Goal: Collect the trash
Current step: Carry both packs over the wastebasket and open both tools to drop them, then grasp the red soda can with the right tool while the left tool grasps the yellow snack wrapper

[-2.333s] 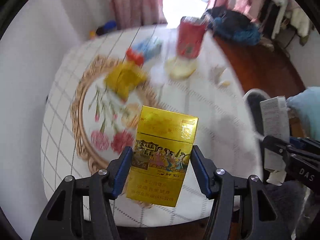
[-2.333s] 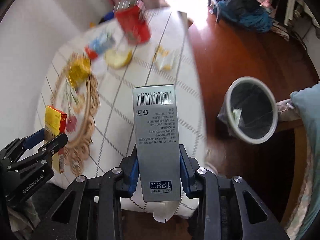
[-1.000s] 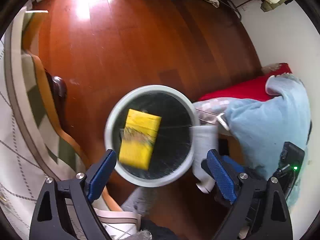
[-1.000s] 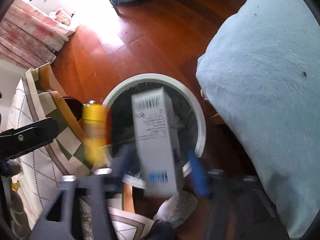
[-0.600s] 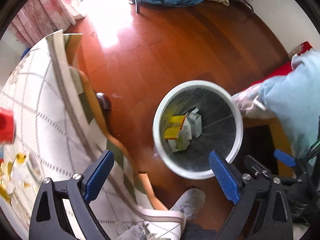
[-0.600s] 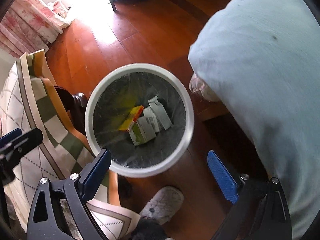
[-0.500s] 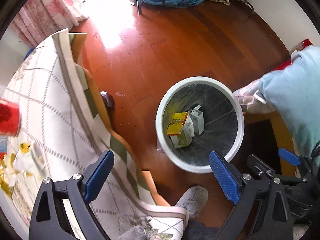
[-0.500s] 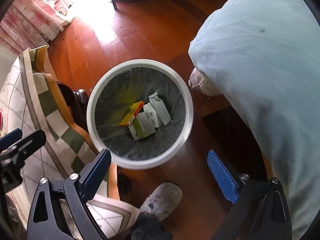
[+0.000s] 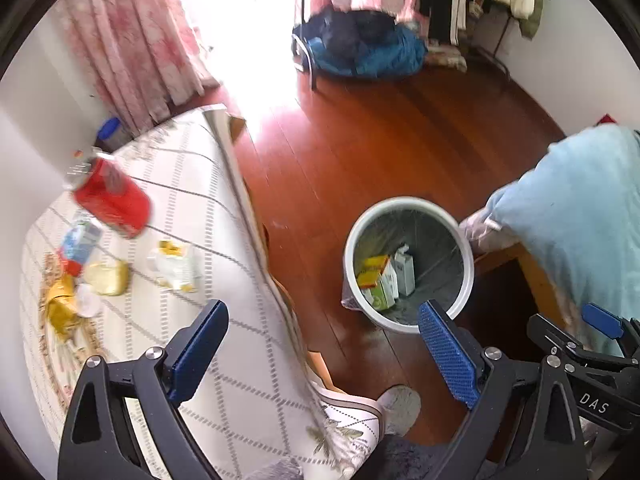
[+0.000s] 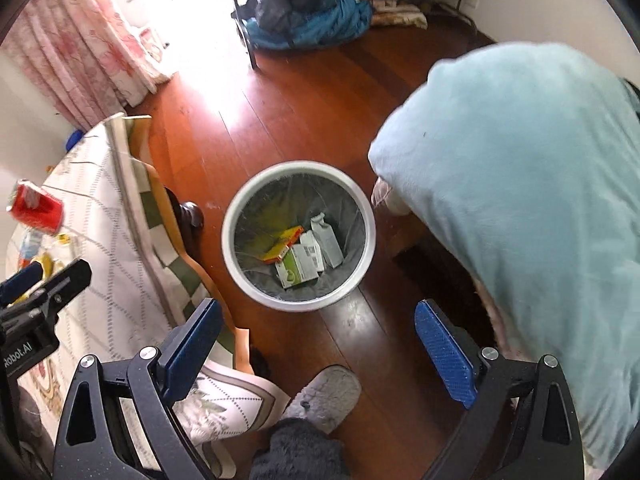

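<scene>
Hovering with jaws wide and nothing between them, the left gripper (image 9: 324, 356) and right gripper (image 10: 318, 354) point steeply down beside the table (image 9: 224, 320). Remaining trash lies to the left gripper's side, so that hand looks nearer: a yellow-and-white wrapper (image 9: 174, 266) just in from the table's near edge, its long axis roughly along that edge; farther in, a red can (image 9: 112, 198) and small scraps. On the red-brown wooden floor (image 10: 320, 92) beyond the right gripper stands the lined bin (image 10: 236, 208), boxes (image 10: 304, 256) already inside. Pink curtains (image 9: 132, 48) and heaped clothes (image 10: 308, 20) fill the far room.
</scene>
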Demonstrator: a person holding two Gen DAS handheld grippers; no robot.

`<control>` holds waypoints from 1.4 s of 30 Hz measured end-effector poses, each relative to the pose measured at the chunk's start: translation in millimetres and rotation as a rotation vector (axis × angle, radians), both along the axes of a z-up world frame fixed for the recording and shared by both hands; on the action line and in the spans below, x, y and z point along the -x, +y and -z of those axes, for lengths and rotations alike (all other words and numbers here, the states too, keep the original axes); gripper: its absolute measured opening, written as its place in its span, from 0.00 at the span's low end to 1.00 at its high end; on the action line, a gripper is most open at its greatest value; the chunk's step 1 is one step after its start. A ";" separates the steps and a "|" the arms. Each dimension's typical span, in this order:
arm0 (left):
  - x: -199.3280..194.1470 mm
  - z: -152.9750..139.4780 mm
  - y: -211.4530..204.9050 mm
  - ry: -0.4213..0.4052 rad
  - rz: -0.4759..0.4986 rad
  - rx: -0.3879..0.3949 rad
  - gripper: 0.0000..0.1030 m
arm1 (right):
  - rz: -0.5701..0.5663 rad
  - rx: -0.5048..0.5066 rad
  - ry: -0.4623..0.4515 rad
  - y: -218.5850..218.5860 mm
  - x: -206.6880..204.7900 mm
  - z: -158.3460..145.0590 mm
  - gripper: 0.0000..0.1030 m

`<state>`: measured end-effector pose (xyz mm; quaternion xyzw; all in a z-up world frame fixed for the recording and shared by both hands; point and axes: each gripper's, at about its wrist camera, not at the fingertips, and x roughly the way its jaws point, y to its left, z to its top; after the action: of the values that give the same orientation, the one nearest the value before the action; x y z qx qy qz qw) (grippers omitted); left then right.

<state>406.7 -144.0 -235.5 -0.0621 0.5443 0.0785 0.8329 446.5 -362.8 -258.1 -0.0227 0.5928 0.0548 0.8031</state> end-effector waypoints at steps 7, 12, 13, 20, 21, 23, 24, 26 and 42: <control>38.3 -54.8 20.1 -0.107 -0.061 0.001 0.94 | 0.002 -0.046 -0.093 10.8 33.3 -62.3 0.95; 66.8 -80.9 54.9 -0.150 -0.151 -0.010 0.94 | -0.029 -0.111 -0.118 33.3 47.9 -97.5 0.95; 72.7 -83.5 65.8 -0.157 -0.179 -0.013 0.94 | -0.041 -0.123 -0.115 40.7 50.3 -100.9 0.95; 111.5 -56.3 169.1 -0.118 -0.410 -0.091 0.94 | -0.256 -0.182 -0.063 154.9 46.7 -98.8 0.95; 119.1 -43.3 192.6 -0.089 -0.458 -0.096 0.94 | -0.290 -0.193 -0.056 176.1 45.2 -93.4 0.95; 133.3 -13.9 236.7 -0.025 -0.569 -0.101 0.94 | -0.359 -0.210 -0.034 222.2 41.5 -80.0 0.95; 140.0 0.4 254.8 0.002 -0.611 -0.099 0.94 | -0.398 -0.217 -0.030 248.9 38.0 -71.1 0.95; 149.3 27.5 287.3 0.059 -0.686 -0.100 0.94 | -0.448 -0.207 -0.044 287.5 34.1 -58.1 0.95; 140.9 81.9 353.8 0.036 -0.794 0.191 0.94 | -0.607 -0.146 -0.121 466.5 -32.3 37.0 0.88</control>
<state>265.8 209.8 -317.4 -0.3428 0.4974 0.3441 0.7188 478.8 103.8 -295.1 -0.1440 0.5045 0.3328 0.7836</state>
